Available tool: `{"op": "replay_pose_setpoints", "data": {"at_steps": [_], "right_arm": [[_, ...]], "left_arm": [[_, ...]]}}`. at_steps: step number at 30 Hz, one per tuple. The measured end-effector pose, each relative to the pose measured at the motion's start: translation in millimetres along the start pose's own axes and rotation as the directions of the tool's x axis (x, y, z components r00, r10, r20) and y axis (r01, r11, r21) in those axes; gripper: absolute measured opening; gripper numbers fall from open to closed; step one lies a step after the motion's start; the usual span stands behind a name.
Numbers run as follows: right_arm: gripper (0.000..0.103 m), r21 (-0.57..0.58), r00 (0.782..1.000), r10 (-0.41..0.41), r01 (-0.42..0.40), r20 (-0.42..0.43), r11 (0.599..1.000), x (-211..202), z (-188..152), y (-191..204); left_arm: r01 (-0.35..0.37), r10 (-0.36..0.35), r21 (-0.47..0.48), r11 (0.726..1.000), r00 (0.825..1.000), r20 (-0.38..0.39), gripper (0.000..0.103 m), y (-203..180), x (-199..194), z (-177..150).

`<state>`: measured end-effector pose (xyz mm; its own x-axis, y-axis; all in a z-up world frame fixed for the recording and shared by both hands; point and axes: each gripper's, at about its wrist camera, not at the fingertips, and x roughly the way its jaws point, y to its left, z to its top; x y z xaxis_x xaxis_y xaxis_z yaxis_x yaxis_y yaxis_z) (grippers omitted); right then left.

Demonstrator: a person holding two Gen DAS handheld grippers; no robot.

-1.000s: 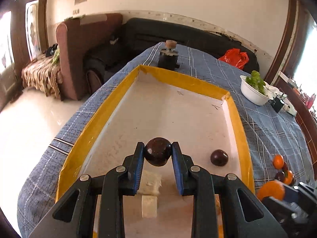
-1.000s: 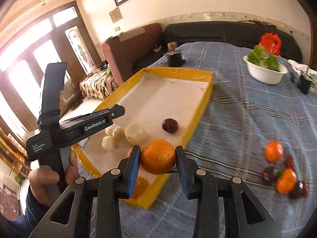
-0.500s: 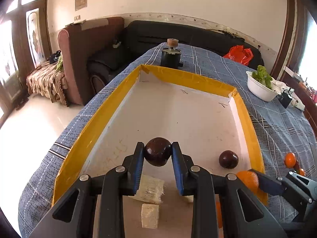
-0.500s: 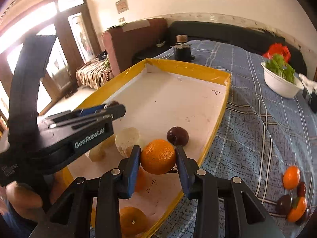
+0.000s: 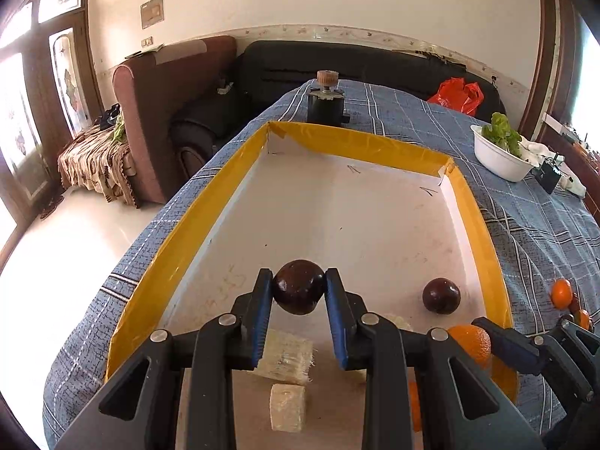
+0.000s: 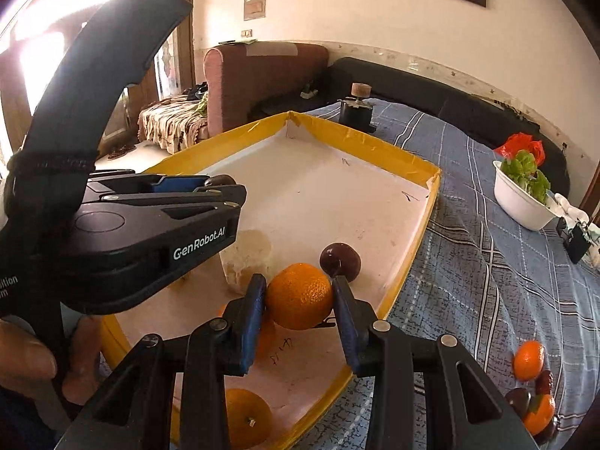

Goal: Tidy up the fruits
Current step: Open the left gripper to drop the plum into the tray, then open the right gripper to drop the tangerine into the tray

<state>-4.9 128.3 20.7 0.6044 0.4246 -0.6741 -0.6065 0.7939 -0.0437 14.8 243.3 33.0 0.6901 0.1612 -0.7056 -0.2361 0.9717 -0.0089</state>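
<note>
Both grippers loaded over the tray

The left gripper (image 5: 299, 300) pinches a dark plum (image 5: 299, 291); the right gripper (image 6: 299, 309), clamping an orange (image 6: 299, 295), has moved inward over the yellow-rimmed tray (image 5: 180, 240) (more fruit (image 6: 528, 360) waits on the cloth), so release seems next.

Yellow-rimmed tray (image 5: 210, 202), blue plaid tablecloth (image 5: 532, 232)

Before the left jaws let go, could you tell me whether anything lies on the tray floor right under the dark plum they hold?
Yes: a pale fibrous fruit chunk lies just beneath the round dark plum; the white tray floor farther ahead is bare.
</note>
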Motion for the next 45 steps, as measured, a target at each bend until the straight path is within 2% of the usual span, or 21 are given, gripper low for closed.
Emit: {"op": "replay_pose_setpoints", "data": {"at_steps": [4, 9, 11, 13, 20, 25, 33, 39, 45], "right_arm": [[0.046, -0.006, 1.0, -0.018, 0.018, 0.005, 1.0, 1.0, 2.1, -0.2], [0.046, -0.025, 0.999, -0.033, 0.033, 0.013, 0.999, -1.8, 2.0, 3.4], [0.047, -0.03, 0.999, -0.036, 0.037, 0.015, 0.999, -2.0, 1.3, 4.1], [0.049, -0.032, 0.999, -0.041, 0.042, 0.016, 0.999, -2.8, 1.0, 4.7], [0.053, -0.052, 0.998, -0.053, 0.054, 0.028, 0.997, -5.1, -0.3, 8.0], [0.058, -0.072, 0.997, -0.06, 0.063, 0.042, 0.995, -8.3, -0.6, 11.5], [0.059, -0.074, 0.994, -0.075, 0.081, 0.075, 0.994, -20.3, 3.0, 10.2], [0.059, -0.041, 0.993, -0.064, 0.069, 0.099, 0.997, -41.5, 6.4, 0.2], [0.059, 0.042, 0.994, -0.02, 0.016, 0.103, 0.999, -68.0, 2.5, -27.1]], "left_arm": [[-0.002, 0.002, -0.001, 1.0, 1.0, 0.0, 0.027, 1.0, 0.1, -0.4], [-0.002, 0.002, -0.001, 1.0, 1.0, 0.003, 0.029, 2.0, -0.2, -0.7], [-0.004, 0.004, -0.005, 1.0, 1.0, 0.014, 0.045, 2.6, -3.3, -0.7], [-0.009, 0.009, -0.005, 1.0, 0.999, 0.037, 0.052, 2.6, -7.5, -0.4], [-0.01, 0.01, -0.003, 1.0, 0.999, 0.045, 0.053, -0.2, -7.5, 0.3], [-0.012, 0.012, 0.002, 1.0, 0.998, 0.062, 0.057, -2.4, -9.8, 0.4], [-0.004, 0.004, -0.003, 1.0, 0.997, 0.081, 0.059, -2.0, -13.6, -0.5], [0.018, -0.017, -0.008, 1.0, 0.995, 0.1, 0.06, -2.0, -18.4, -1.5], [0.047, -0.046, -0.002, 0.999, 0.991, 0.124, 0.06, -3.0, -26.0, -2.7]]}}
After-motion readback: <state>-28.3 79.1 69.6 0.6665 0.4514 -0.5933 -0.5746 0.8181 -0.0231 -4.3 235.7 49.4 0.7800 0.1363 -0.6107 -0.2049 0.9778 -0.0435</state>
